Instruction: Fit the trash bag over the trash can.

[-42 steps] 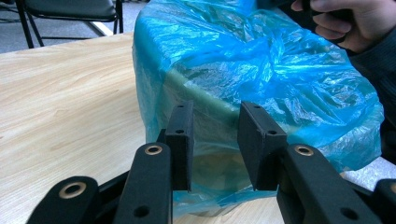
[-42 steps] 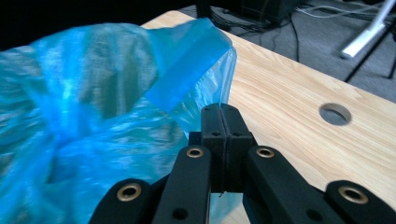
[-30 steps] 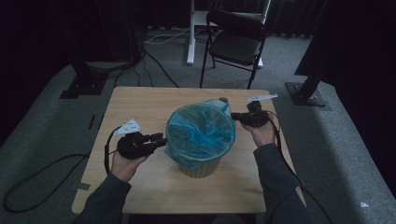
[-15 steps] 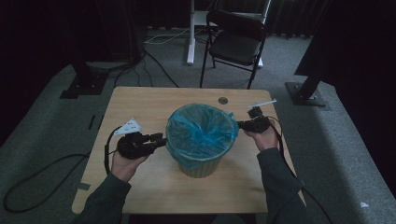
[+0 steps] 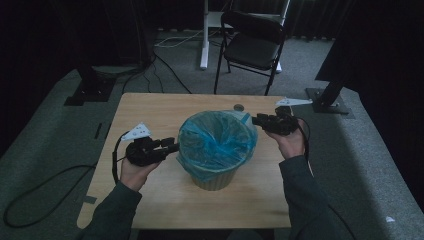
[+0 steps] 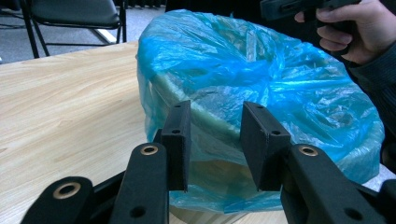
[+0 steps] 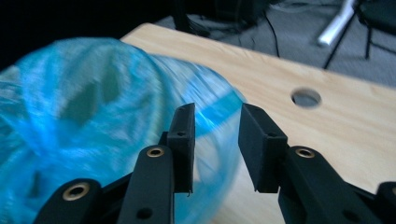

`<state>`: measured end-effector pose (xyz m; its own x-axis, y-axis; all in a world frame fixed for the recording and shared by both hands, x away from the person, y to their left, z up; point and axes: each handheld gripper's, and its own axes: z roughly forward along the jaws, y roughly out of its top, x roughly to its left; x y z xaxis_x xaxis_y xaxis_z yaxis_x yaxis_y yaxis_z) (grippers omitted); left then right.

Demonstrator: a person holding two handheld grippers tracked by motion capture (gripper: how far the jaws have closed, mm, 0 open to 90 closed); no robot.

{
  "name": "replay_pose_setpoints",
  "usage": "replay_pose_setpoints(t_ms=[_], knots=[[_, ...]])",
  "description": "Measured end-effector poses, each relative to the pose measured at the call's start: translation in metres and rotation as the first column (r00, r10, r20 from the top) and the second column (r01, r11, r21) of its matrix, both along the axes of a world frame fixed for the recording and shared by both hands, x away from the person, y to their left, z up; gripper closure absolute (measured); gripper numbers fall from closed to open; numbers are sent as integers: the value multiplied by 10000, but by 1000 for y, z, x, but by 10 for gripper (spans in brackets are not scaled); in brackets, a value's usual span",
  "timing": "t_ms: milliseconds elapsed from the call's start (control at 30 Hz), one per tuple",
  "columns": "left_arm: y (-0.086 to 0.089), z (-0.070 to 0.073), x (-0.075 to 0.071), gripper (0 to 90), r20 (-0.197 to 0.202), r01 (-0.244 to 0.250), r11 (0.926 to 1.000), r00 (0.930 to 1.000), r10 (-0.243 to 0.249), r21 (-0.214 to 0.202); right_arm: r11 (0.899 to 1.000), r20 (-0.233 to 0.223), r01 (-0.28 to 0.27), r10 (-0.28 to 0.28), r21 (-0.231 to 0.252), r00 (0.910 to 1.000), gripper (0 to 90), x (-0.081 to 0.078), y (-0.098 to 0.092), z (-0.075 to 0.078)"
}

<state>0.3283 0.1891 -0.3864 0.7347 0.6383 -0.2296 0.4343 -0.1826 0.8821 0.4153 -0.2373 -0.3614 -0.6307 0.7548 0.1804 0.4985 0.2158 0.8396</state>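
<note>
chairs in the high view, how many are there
1: a black folding chair stands on the carpet beyond the table's far edge, right of the white post. The dark surroundings may hide others.

The person wears dark grey long sleeves that reach to the wrists. Each hand carries a black gripper, the left gripper and the right gripper. Each one has a pale grey three-cornered plate on top and a black cable trailing from it. The jaws are flat matt black blocks on black arms, with brass-coloured rings at the joints and small screw holes.
</note>
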Motion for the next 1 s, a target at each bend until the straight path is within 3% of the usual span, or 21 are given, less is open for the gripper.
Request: replay_pose_setpoints(t_ms=[300,500,633,1000], knots=[[-2,0,-2,756,16,112,9999,9999,-112,-20,9949,-171,-967,962,-300,9952,675,1,26,-3],[-3,-4,-3,894,-37,163,9998,9999,-162,147,9902,-395,-1387,1380,-147,9896,781,-1,25,-7],[-4,-4,-3,897,-33,139,9995,9999,-138,296,9911,-229,-1331,1329,-91,9909,867,-6,21,-3],[-5,-5,2,898,-18,-37,9992,10000,38,400,9917,-291,-1272,1276,167,9914,898,-20,10,-5]])
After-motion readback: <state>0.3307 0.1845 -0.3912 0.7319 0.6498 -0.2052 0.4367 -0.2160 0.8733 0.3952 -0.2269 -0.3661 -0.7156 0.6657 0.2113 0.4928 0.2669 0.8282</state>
